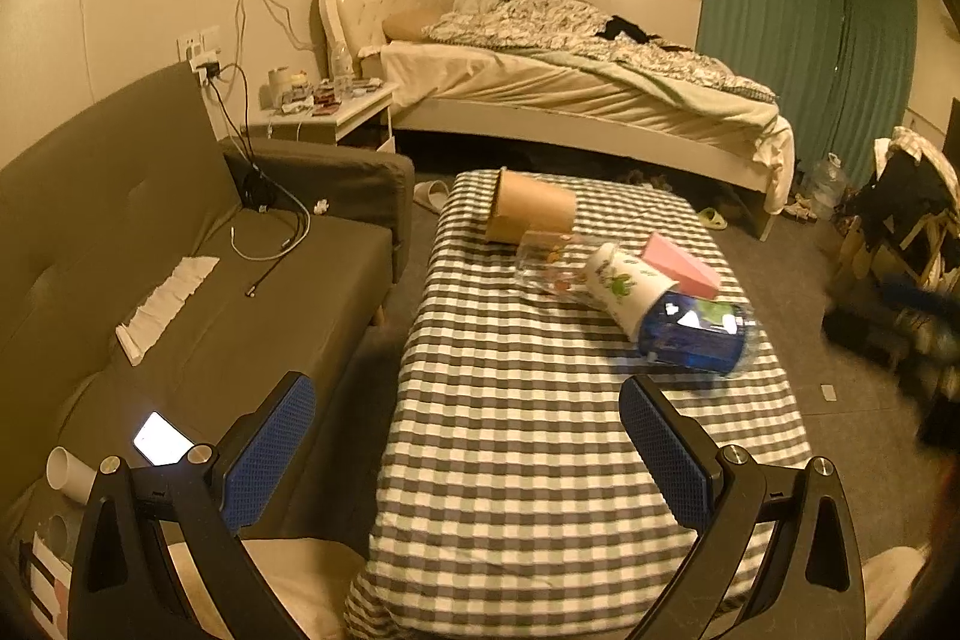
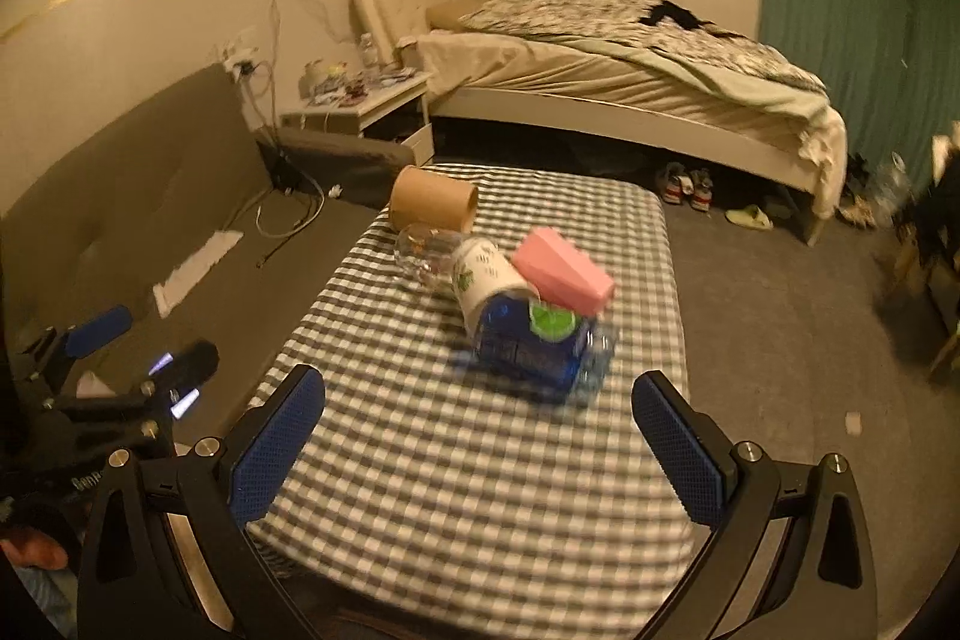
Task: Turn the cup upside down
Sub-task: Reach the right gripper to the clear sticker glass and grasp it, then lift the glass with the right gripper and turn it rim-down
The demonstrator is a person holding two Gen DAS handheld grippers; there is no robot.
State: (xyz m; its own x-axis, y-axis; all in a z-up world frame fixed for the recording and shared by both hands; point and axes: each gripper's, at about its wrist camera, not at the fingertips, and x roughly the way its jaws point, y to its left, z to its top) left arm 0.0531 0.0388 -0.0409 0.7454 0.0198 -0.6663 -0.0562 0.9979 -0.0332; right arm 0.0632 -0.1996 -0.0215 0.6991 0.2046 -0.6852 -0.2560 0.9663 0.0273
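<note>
Both claws stand wide apart and hold nothing. My left gripper (image 1: 468, 436) hovers over the near end of the checked table (image 1: 510, 490), its blue pads (image 1: 270, 451) splayed; my right gripper (image 2: 480, 436) hangs the same way, well short of the things ahead.

Five containers lie tipped in a diagonal row across the middle of the table. Farthest is a brown paper cup (image 1: 531, 208), on its side. Just beside it lies a clear glass cup (image 1: 549, 265), hard to make out against the checks. Next comes a white cup with green print (image 1: 624, 286), then a pink box (image 1: 681, 265) resting against it, and nearest a blue bottle (image 1: 693, 334).

I cannot tell which cup the task means. That is my first risk: closing on the wrong one. The row is crowded, so fingers going around the white cup may nudge the glass or the bottle and set them rolling towards the table's edge. The glass looks slippery and could break if dropped. The right wrist view is smeared, so my aim from it is unsure.
</note>
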